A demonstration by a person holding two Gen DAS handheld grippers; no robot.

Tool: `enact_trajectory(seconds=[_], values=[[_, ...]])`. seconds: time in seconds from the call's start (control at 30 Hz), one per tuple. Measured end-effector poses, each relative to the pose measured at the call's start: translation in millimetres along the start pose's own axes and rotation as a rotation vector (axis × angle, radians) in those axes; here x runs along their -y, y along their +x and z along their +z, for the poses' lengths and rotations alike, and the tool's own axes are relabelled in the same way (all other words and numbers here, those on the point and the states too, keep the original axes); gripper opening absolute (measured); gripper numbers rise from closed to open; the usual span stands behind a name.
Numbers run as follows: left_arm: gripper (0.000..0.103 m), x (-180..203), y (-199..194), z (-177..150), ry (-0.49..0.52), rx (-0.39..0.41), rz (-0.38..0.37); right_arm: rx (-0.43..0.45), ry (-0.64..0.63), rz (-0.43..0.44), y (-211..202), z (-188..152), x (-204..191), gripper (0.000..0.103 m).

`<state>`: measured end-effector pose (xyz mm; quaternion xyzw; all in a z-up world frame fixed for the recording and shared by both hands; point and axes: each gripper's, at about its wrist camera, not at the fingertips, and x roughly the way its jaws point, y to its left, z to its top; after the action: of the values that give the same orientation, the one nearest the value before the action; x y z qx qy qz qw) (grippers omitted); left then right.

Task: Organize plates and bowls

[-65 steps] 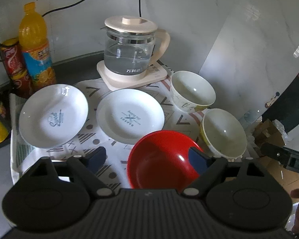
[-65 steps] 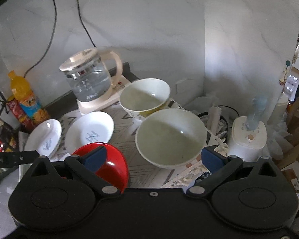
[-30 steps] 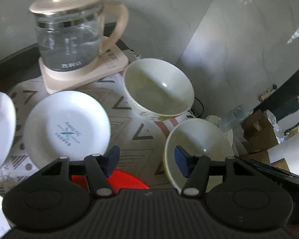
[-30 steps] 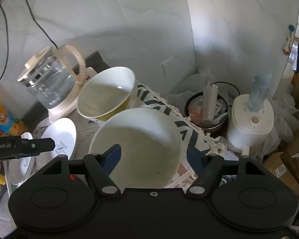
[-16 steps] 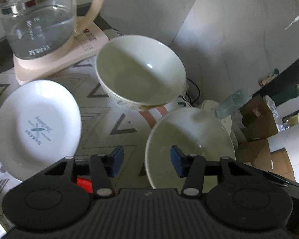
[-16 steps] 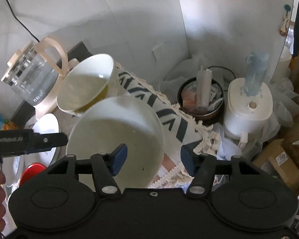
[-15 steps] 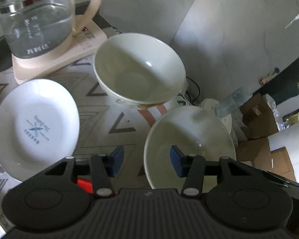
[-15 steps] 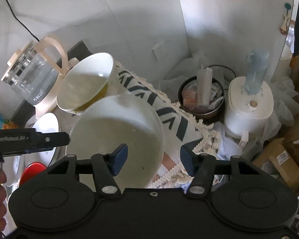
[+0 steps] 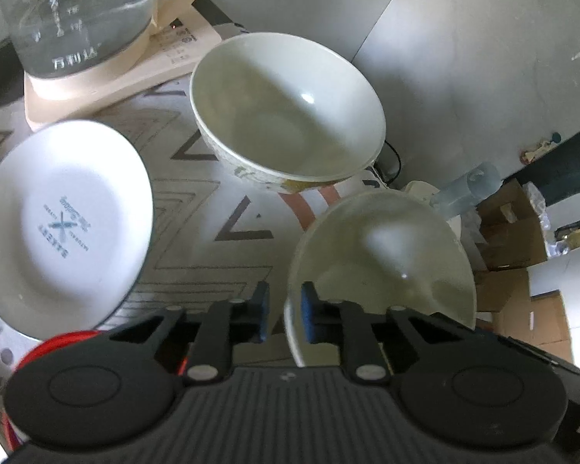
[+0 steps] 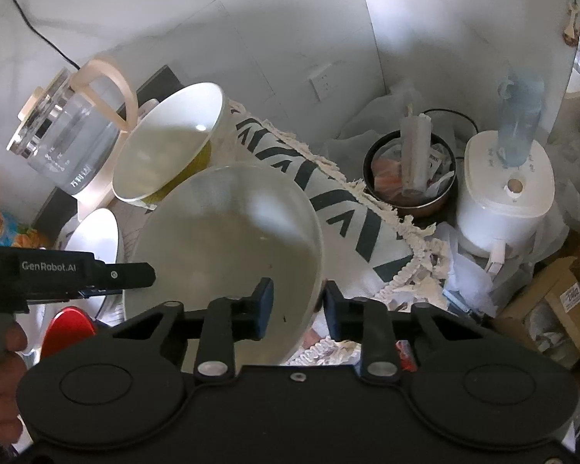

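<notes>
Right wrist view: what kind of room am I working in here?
Probably a home kitchen corner: a glass electric kettle on its base, bowls on a patterned cloth, and a small white appliance against marble-look walls.

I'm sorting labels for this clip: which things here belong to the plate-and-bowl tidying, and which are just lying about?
Job:
- near bowl, its rim between both claws: left claw, right claw
- far bowl
- white plate
- red bowl

Lying about:
- glass kettle
- white appliance
- patterned cloth

A glass kettle (image 9: 77,15) stands near a white appliance (image 10: 504,189)
</notes>
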<state>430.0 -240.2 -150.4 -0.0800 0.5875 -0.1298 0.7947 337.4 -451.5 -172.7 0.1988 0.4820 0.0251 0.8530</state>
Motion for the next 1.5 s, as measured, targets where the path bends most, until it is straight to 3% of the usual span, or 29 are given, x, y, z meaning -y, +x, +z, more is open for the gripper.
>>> enact_trajectory(seconds=[0.07,0.3,0.7,1.1,1.5], values=[[0.01,1,1,-1,0.002,0.002,0.009,-0.002,-0.003,0.001,0,1,1,0.013],[0.01,2,-7,-1,-0.017,0.017,0.021,0.007,-0.018,0.021,-4,4,1,0.013],[0.01,-7,-69,-3,-0.093,0.151,0.022,0.072,-0.112,0.076,-43,27,-30,0.015],[0.01,-49,-121,-24,-0.188,0.263,0.058,0.087,-0.226,0.161,-50,29,-85,0.015],[0.01,-96,-145,-54,-0.289,0.286,0.08,0.043,-0.318,0.205,-47,8,-133,0.015]])
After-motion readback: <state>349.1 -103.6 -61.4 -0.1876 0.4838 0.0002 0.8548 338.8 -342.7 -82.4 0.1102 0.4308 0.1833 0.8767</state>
